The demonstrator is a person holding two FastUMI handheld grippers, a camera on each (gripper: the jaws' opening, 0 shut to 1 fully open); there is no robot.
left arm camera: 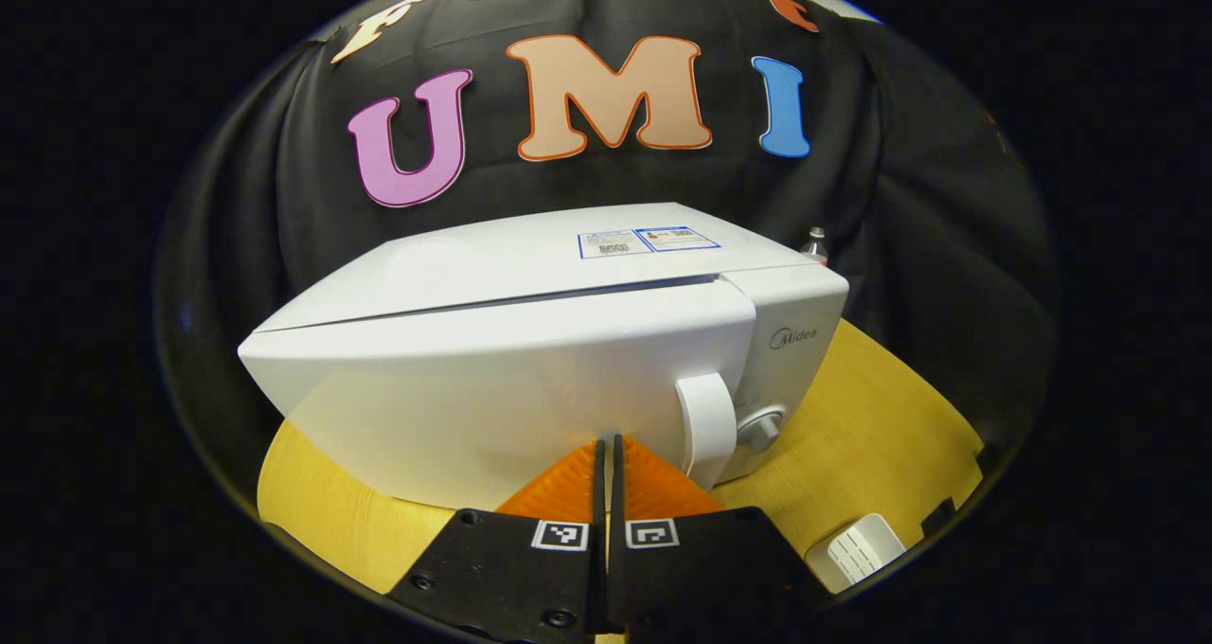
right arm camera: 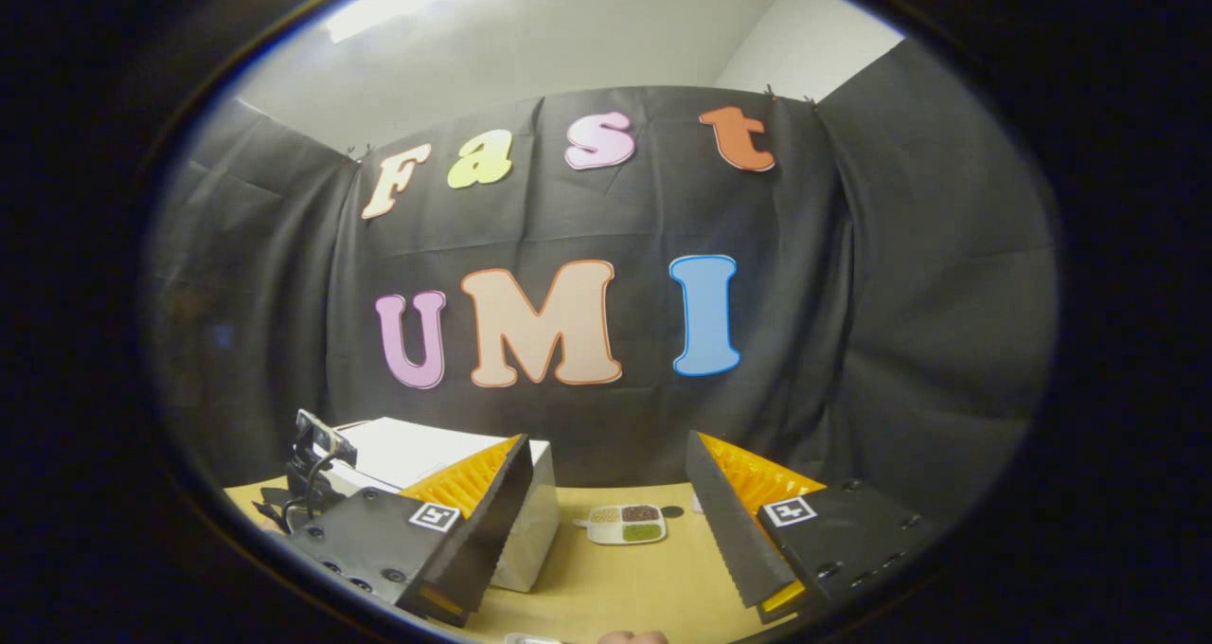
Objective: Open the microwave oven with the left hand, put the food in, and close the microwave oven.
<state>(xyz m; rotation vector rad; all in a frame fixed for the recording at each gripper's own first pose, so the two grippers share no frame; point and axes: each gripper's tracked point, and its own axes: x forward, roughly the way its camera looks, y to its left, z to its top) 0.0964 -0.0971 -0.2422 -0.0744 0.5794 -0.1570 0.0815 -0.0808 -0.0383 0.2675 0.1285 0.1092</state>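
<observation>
The white microwave [left arm camera: 530,341] stands on the wooden table with its door closed. Its white handle [left arm camera: 705,426] is at the door's right edge, beside a round knob [left arm camera: 760,429]. My left gripper [left arm camera: 606,445] is shut with nothing in it, its orange fingers pointing at the door just left of the handle. In the right gripper view the microwave [right arm camera: 407,450] is at the left, with the left gripper [right arm camera: 317,469] in front of it. A white compartment tray of food [right arm camera: 625,523] lies on the table beyond my right gripper [right arm camera: 606,440]. That gripper is open, empty and held above the table.
The wooden table [left arm camera: 881,417] reaches out to the microwave's right. A white ribbed object [left arm camera: 857,549] lies near its front right edge. A small bottle [left arm camera: 814,244] stands behind the microwave. A bit of a hand [right arm camera: 632,636] shows at the bottom edge.
</observation>
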